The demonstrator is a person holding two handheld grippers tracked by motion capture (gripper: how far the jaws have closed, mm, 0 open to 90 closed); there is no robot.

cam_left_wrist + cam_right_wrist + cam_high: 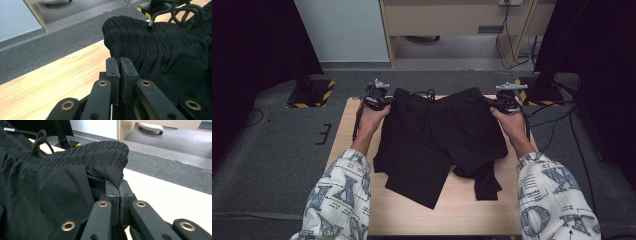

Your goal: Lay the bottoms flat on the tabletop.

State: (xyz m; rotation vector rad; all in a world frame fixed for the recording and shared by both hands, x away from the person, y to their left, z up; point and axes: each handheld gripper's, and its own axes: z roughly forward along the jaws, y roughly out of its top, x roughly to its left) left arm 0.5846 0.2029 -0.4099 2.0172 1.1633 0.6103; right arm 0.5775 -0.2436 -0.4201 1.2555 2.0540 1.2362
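A pair of black shorts lies spread on the light wooden table, waistband at the far edge and legs toward me. My left gripper is at the waistband's left corner, my right gripper at its right corner. In the left gripper view the jaws are pressed together just below the gathered elastic waistband. The right gripper is shut with a fold of the shorts pinched at its tips. The black drawstring lies knotted on the waistband's middle.
Two stand bases with yellow-black stripes sit on the grey carpet beyond the table's far corners. Cables trail over the floor at the right. A wooden cabinet stands at the back, dark curtains on both sides.
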